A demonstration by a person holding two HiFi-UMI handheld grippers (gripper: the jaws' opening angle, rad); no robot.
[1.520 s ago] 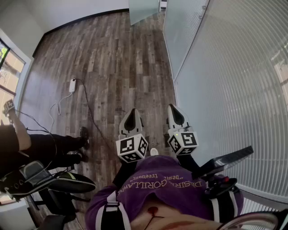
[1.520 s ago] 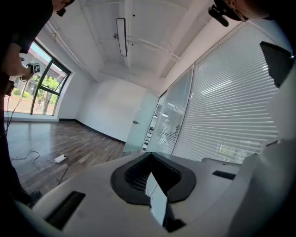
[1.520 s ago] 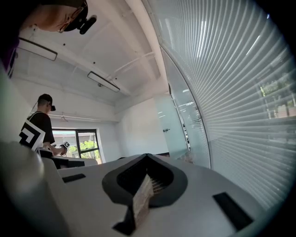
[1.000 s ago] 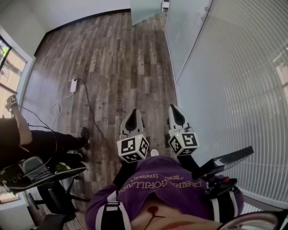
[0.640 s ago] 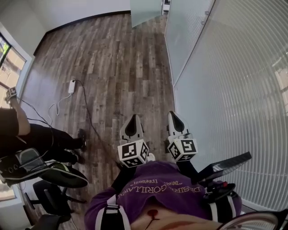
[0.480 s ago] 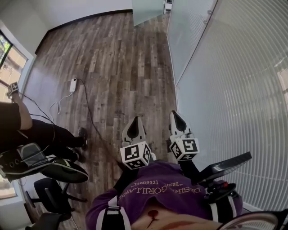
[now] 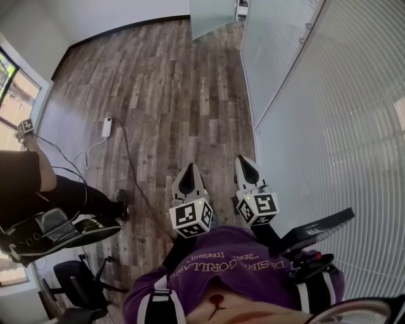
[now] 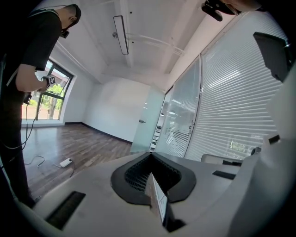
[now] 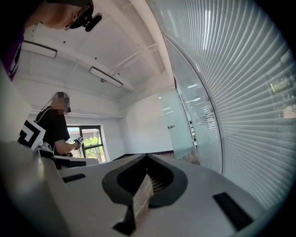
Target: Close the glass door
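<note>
- Pulled left gripper [image 7: 189,174] and right gripper [image 7: 247,167] toward 6 o'clock, jaws closed, empty.
- Still well short of open glass door [image 7: 212,14] at 12 o'clock; approach pending.

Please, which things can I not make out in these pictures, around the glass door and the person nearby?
- Frosted glass door: in the head view the top edge cuts it off, and no handle shows there.
- Small dark handle on the door: in the left gripper view it is too small to tell its shape.
- Person in black: the head view's left edge cuts them off. The marked object in their hand is too small to identify.
</note>
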